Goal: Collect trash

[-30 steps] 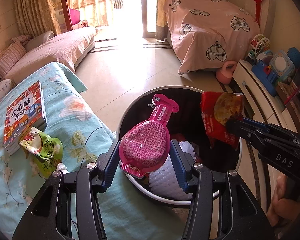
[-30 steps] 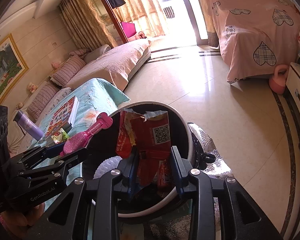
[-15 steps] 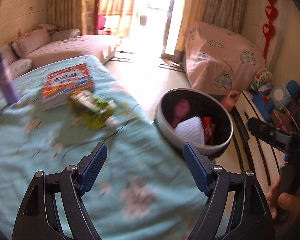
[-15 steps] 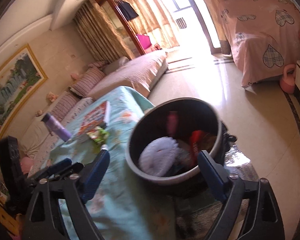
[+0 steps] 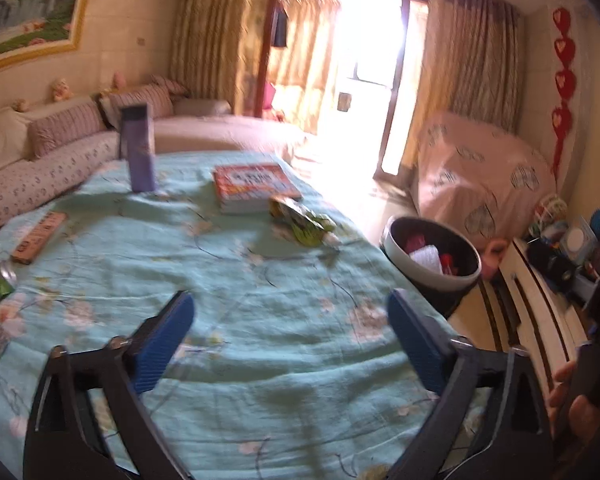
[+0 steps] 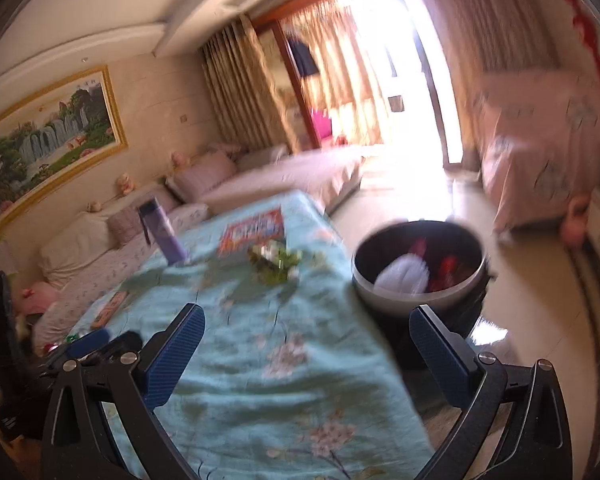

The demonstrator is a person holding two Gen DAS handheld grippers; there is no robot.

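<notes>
Trash bin (image 5: 396, 240) beside table edge (image 5: 380, 252) — both tools just opened wide, empty.

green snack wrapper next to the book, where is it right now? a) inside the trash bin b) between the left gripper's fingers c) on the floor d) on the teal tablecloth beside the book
d: the green snack wrapper lies on the tablecloth against the book, apart from the trash bin and from both empty, open grippers.
</notes>
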